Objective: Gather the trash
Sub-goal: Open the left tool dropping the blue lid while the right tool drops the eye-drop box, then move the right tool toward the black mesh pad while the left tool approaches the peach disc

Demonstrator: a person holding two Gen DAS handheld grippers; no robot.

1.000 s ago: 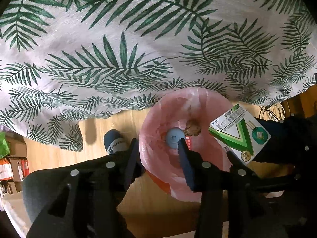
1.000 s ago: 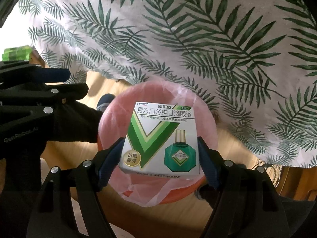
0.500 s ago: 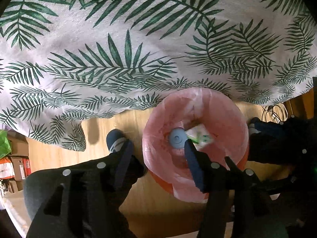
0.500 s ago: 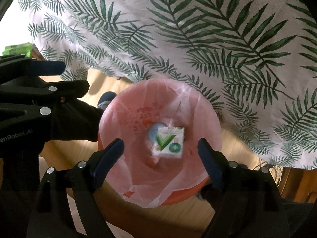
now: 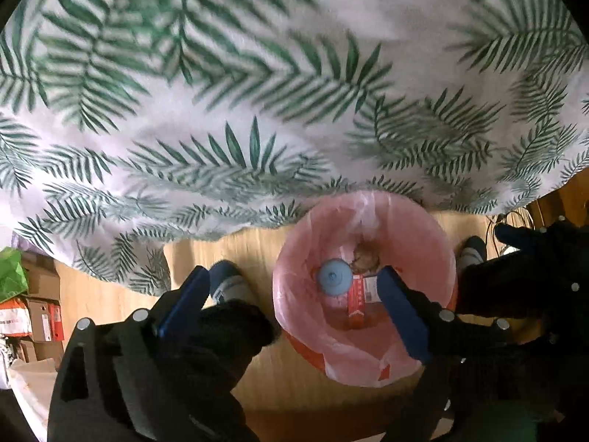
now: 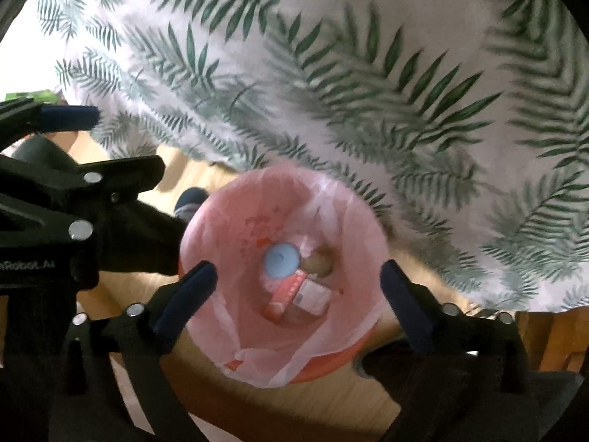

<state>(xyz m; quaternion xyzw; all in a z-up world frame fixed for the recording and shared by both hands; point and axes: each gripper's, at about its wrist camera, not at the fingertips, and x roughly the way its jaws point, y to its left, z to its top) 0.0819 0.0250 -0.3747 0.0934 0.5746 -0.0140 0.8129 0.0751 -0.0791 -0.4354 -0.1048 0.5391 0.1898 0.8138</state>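
Note:
An orange bin lined with a pink bag (image 5: 294,294) (image 6: 221,228) stands on the wooden floor below both grippers. Inside lie a round blue lid (image 5: 333,276) (image 6: 281,259), a brown lump (image 5: 364,258), a red carton (image 6: 283,294) and the small eye-drop box (image 6: 313,296). My left gripper (image 5: 294,305) hangs over the bin's left rim, its jaws opening wide with nothing held between them. My right gripper (image 6: 294,304) straddles the bin from above, jaws also opening and holding nothing. The left gripper's body (image 6: 73,184) shows at the left of the right wrist view.
A white cloth with green palm leaves (image 5: 257,110) hangs over the table's edge just behind the bin. A person's feet (image 5: 228,283) (image 5: 471,254) stand on either side of it. Cardboard boxes (image 5: 36,309) and a green bag (image 5: 11,276) sit at the far left.
The right gripper let go of the green-and-white box, which dropped into the bin. The left gripper's jaws spread wide and it rose a little.

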